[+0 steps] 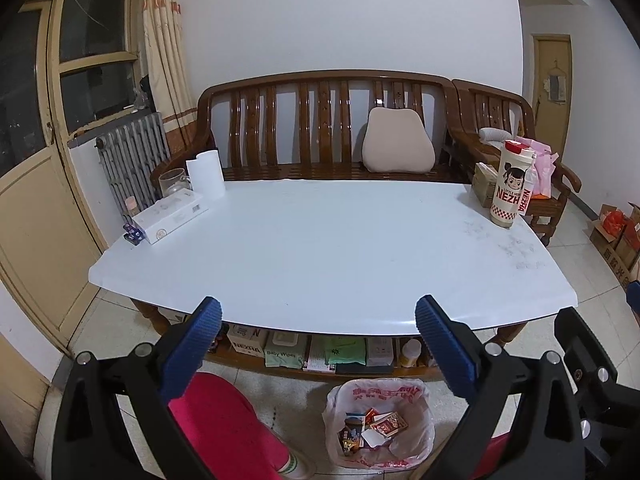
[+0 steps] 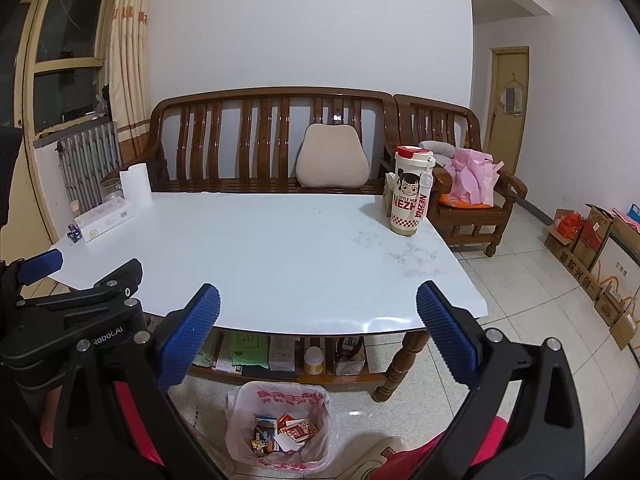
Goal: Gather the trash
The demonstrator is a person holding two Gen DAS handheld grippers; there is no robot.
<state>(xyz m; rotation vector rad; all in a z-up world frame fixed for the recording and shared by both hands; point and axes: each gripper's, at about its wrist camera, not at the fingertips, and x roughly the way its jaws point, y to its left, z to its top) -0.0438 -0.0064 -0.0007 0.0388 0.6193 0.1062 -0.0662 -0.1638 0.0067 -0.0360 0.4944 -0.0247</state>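
L gripper [image 1: 318, 312] & R gripper [image 2: 318, 300]: jaws wide apart, nothing between pads, both hovering over near edge of white table [image 1: 320, 248]. Trash (small cartons, wrappers) [image 1: 376, 426] sits in bag-lined bin [image 2: 236, 432] on floor below table edge; centre of tabletop looks cleared. Judgement: collection approx. done. To finish well: scan table ends for leftovers, leave cup [image 2: 410, 196] & box [image 1: 172, 216] alone, not obviously trash.

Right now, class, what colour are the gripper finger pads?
Blue, textured pads on black arms; clearest in the right wrist view.
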